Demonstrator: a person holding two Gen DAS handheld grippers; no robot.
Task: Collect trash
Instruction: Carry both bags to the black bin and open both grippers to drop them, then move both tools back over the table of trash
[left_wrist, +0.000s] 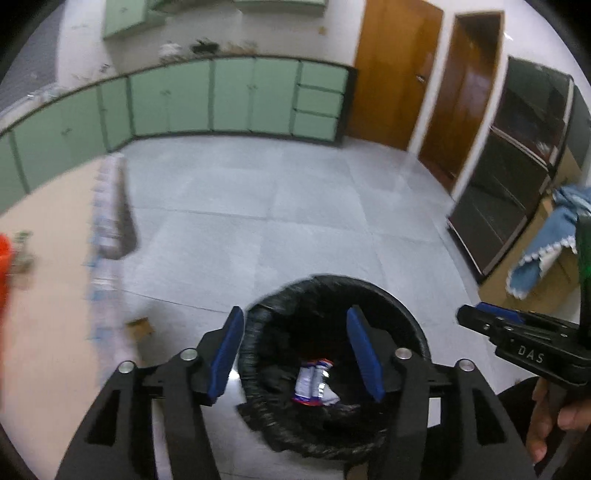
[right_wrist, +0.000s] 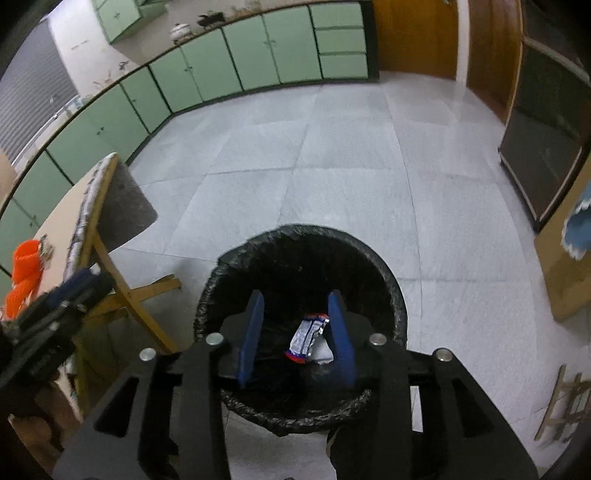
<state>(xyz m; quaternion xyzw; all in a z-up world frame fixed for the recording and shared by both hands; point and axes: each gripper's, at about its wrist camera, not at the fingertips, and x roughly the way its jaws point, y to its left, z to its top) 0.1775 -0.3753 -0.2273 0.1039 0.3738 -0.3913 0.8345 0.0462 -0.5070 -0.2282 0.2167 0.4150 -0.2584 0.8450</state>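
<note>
A round bin lined with a black bag (left_wrist: 369, 291) (right_wrist: 236, 258) stands on the floor below both grippers. A white, blue and red wrapper (left_wrist: 314, 384) (right_wrist: 306, 336) lies inside it at the bottom. My left gripper (left_wrist: 295, 354) is open and empty above the bin's left part. My right gripper (right_wrist: 295, 332) is open and empty above the bin; it also shows in the left wrist view (left_wrist: 480, 314) at the right. The left gripper shows blurred in the right wrist view (right_wrist: 74, 288) at the left.
A wooden table (right_wrist: 62, 229) with an orange object (right_wrist: 26, 266) stands left of the bin. Green cabinets (right_wrist: 221, 66) line the far wall. Wooden doors (left_wrist: 395, 74) and a dark shelf unit (left_wrist: 517, 147) are at the right. A blue cloth (left_wrist: 546, 251) hangs on a box.
</note>
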